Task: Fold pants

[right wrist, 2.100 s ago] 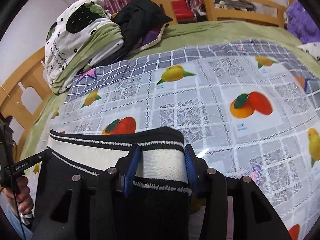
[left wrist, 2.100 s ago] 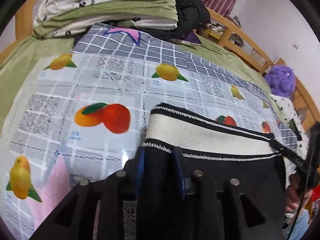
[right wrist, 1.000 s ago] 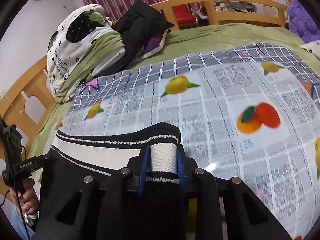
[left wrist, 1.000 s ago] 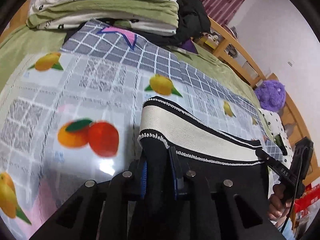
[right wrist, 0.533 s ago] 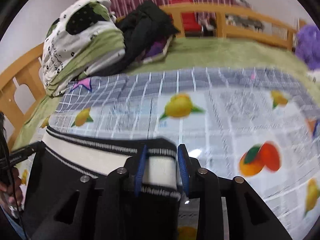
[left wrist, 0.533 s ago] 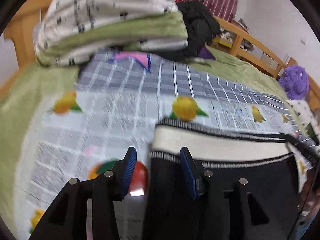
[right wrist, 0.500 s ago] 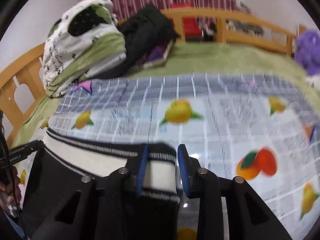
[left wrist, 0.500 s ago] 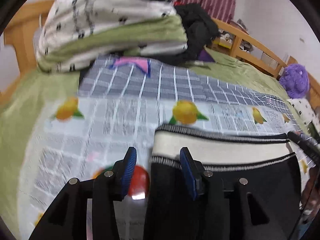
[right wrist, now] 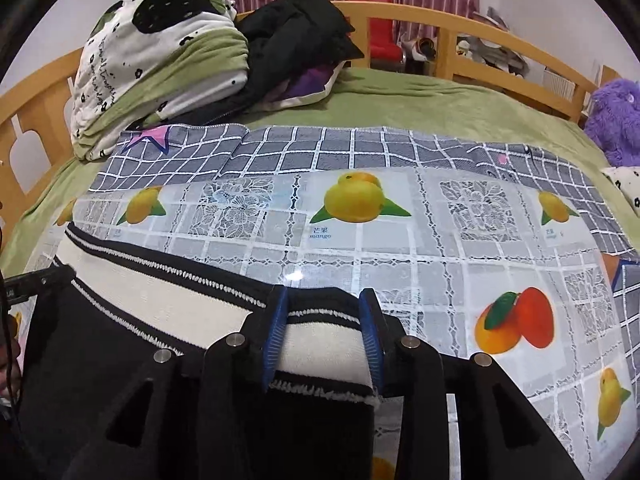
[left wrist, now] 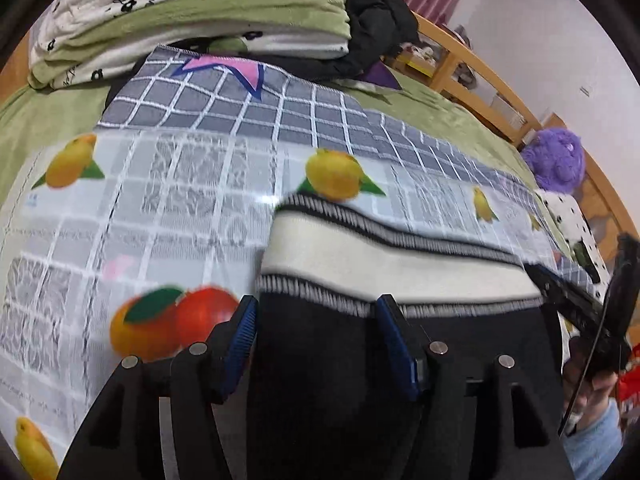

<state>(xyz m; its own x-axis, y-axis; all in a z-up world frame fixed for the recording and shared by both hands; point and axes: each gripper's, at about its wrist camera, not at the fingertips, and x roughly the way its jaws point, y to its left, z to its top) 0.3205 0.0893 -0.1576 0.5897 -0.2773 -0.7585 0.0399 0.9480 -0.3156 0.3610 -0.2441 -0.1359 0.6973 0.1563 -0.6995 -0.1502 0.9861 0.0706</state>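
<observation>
Black pants (left wrist: 328, 364) with a cream, black-edged waistband (left wrist: 384, 260) lie flat on a fruit-print cloth (left wrist: 168, 200). My left gripper (left wrist: 320, 340) is open, its blue pads either side of the waistband's left corner, the cloth loose between them. My right gripper (right wrist: 324, 332) is open with a narrower gap; the waistband's right corner (right wrist: 324, 344) lies between its pads. The pants (right wrist: 120, 360) spread leftward in the right wrist view. Each view shows the other gripper at its edge.
The fruit-print cloth (right wrist: 400, 240) covers a green bed (right wrist: 400, 100). Folded bedding (right wrist: 160, 52) and a black jacket (right wrist: 296, 28) are piled at the far end. A wooden bed rail (right wrist: 480, 44) runs behind. A purple plush toy (left wrist: 556, 160) sits at the right.
Both grippers were shut on the waistband corners a second ago. The left jaws opened first and widened further; the right jaws have now opened too. The waistband has settled onto the cloth.
</observation>
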